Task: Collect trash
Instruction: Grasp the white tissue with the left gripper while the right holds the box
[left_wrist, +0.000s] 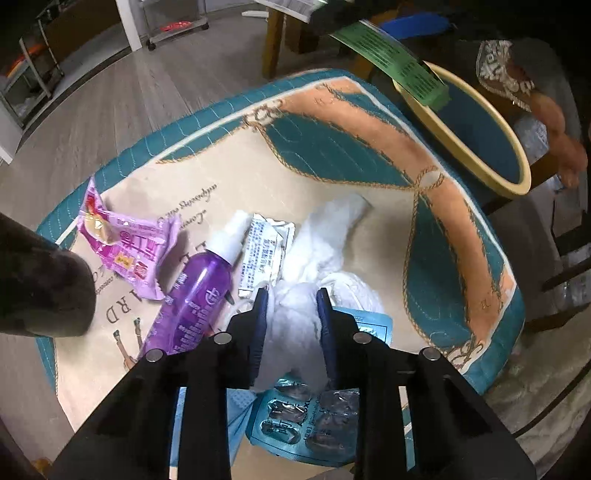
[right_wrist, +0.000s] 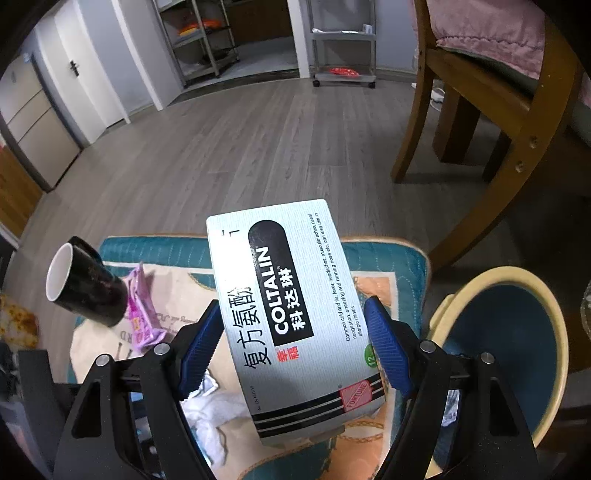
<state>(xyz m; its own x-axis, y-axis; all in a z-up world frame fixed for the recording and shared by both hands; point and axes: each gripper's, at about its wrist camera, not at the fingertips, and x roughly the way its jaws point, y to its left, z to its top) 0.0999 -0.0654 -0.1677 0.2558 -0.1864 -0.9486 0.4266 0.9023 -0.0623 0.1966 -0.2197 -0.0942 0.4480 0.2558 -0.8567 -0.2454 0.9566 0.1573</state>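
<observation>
Left gripper (left_wrist: 291, 295): I see its blue pads clenched on a wad of white tissue (left_wrist: 295, 317) at the lower centre of the left wrist view; the wad bulges out on either side of the pads.
Tissue: the crumpled white mass runs on up and right over the mat (left_wrist: 221, 177) (I cannot tell whether it is one piece or several).
Blister pack (left_wrist: 310, 424): a teal and silver pack lies under the tissue at the bottom centre, partly hidden by the gripper body.
Spray bottle (left_wrist: 199, 295): purple, lying on its side left of the gripper, white nozzle towards the upper right.
Foil sachet (left_wrist: 264, 254): just right of the bottle's nozzle, its lower edge tucked under the tissue.
Pink wrapper (left_wrist: 125, 243): at the mat's left side, beside a dark mug (left_wrist: 40, 277) cut off by the left edge.
Right gripper (right_wrist: 295, 339): I have it grasping a grey medicine box (right_wrist: 291, 314) marked COLTALIN, pads pressing both long sides, above the mat in the middle of the right wrist view.
Bin (right_wrist: 509, 332): a cream-rimmed container with a dark blue inside sits at the lower right of that view; its bottom is too dark for me to read.
Wooden chair (right_wrist: 491, 110): upper right, cut off by the frame.
</observation>
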